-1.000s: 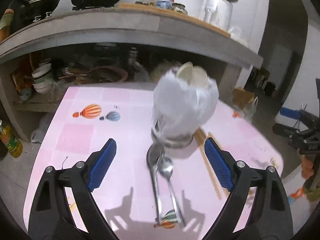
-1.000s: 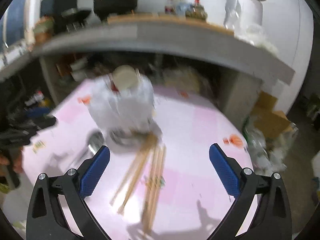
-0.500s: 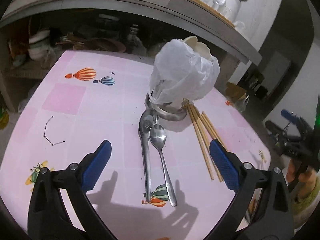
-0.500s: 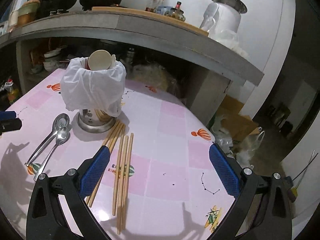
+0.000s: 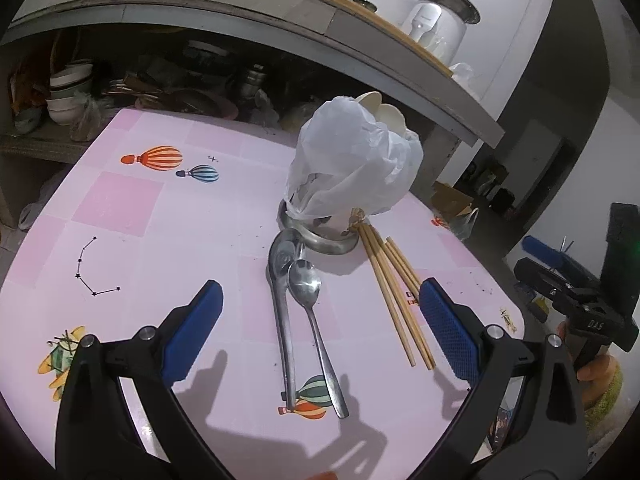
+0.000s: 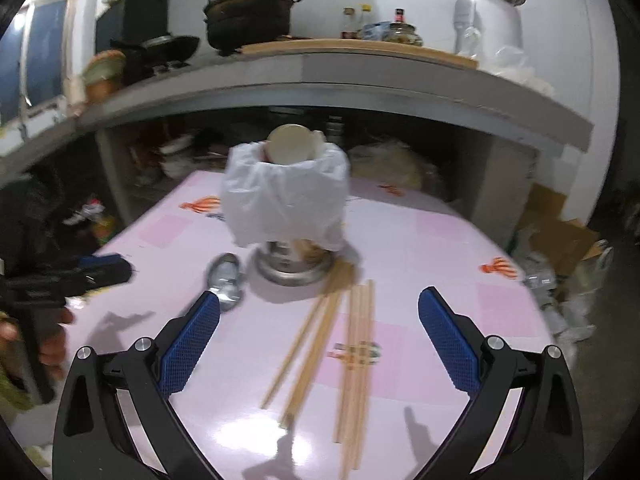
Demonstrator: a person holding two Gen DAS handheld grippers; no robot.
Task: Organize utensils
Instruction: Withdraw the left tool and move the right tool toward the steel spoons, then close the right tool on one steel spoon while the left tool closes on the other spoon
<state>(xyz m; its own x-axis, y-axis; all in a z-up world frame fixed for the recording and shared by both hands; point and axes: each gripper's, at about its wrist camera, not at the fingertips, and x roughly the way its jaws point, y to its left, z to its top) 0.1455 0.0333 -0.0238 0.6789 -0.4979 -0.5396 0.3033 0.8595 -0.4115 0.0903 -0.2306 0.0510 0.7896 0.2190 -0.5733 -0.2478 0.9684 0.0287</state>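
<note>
A pink table printed with hot-air balloons carries the utensils. Towards its far middle stands a metal utensil holder on a round steel base, draped in a white plastic bag, with pale round-headed utensils rising from its top.

Just near of the holder's base lie two metal spoons side by side, bowls towards the holder and handles running towards the near edge; the larger one's bowl touches the base. To their right a bundle of wooden chopsticks lies flat, its far ends against the holder's base, fanning out towards the near right.

The left gripper hovers above the near part of the table with the spoons lying between its blue pads; its jaws have just been opening and stand wide and released, the pads clear of both spoons.

In the right wrist view the right gripper also stands released, jaws wide apart, above the chopsticks, which lie loose on the table between and near of its pads, none of them touched. The holder sits beyond, a spoon bowl to its left.
</note>
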